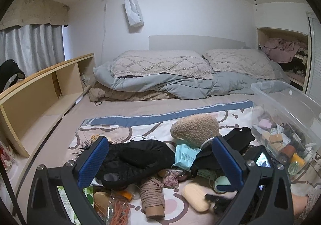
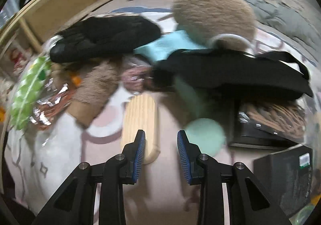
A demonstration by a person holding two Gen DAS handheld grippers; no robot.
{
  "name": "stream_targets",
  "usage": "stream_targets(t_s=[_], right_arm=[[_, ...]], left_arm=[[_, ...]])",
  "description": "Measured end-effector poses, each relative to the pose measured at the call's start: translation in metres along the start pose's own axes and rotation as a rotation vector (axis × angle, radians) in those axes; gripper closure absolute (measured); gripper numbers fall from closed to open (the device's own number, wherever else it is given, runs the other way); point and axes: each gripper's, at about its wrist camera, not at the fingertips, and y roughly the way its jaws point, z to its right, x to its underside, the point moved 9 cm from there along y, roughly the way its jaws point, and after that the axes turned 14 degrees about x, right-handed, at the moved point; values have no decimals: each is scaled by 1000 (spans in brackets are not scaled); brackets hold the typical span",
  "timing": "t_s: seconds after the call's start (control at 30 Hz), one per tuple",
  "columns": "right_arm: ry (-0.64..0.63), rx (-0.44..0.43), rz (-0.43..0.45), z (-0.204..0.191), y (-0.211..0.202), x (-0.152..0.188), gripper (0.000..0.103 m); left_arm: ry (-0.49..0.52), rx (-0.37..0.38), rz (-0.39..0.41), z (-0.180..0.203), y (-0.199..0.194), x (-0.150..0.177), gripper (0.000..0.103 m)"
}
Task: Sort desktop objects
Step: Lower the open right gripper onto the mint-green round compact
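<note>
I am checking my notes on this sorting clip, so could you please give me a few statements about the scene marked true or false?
1. The right gripper has its fingers apart with nothing between them. True.
2. The pale oblong case is clamped in the right gripper. False: it lies on the bedspread beside the left-hand finger, not gripped.
3. The clear plastic bin stands empty. False: it holds many small items.
4. The left gripper is wide open above the pile. True.
5. The fuzzy tan item lies beyond the light blue packet. True.
6. Both pillows are black. False: they are pale beige.
</note>
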Motion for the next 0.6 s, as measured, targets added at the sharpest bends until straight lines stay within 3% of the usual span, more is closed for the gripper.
stream_targets(t_s=[0.13,0.37,0.6], right_arm=[[76,42,33,18,-4,-9,69],[285,66,-57,71,21,-1,69],[290,68,-47,67,32,-10,69]], left_arm=[[-18,-1,-5,-4,2,2,0],[-32,1,-21,-10,9,7,0],[-35,14,-29,-11,16,12,0]])
